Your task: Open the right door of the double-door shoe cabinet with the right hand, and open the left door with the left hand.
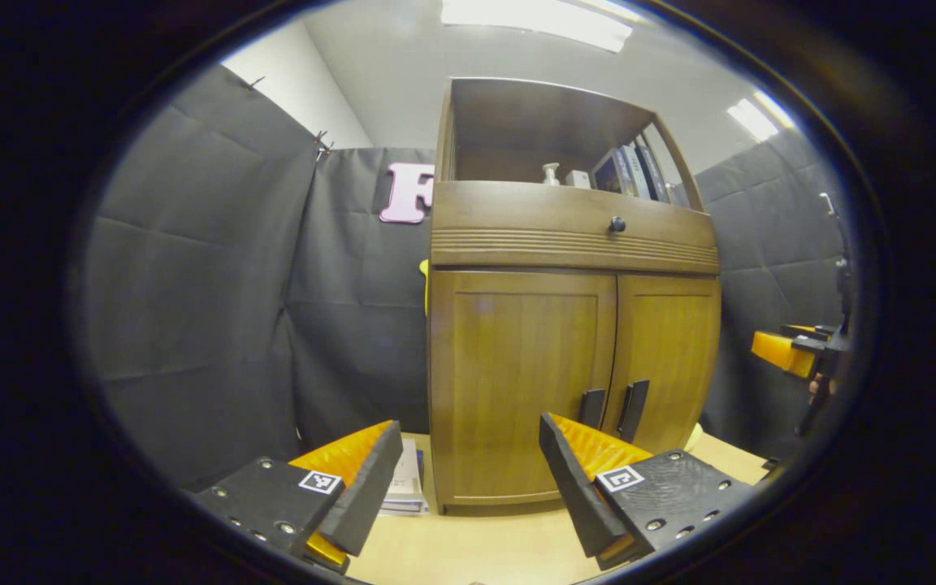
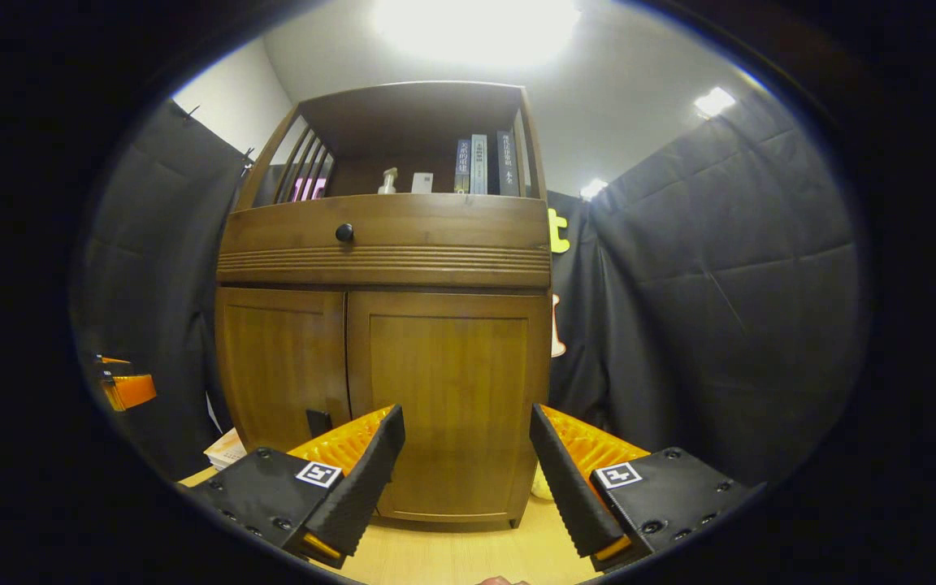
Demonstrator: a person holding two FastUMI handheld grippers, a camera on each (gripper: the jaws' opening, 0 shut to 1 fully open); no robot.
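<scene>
The wooden shoe cabinet (image 1: 569,244) stands on the table with both doors closed. In the left gripper view its left door (image 1: 517,374) and right door (image 1: 667,353) meet at two dark handles (image 1: 613,409). My left gripper (image 1: 470,455) is open a short way in front of the left door, touching nothing. In the right gripper view my right gripper (image 2: 466,443) is open in front of the right door (image 2: 448,390), apart from it. The left door (image 2: 285,366) shows its handle (image 2: 318,421); one of my fingers (image 2: 354,471) hides the right door's handle. The other gripper shows at each view's edge (image 1: 793,349) (image 2: 127,388).
Above the doors is a drawer with a black knob (image 1: 617,224) and an open shelf with books (image 2: 480,162) and a small bottle (image 2: 388,180). A stack of books (image 1: 407,483) lies on the wooden table (image 1: 476,544) left of the cabinet. Black cloth walls surround the booth.
</scene>
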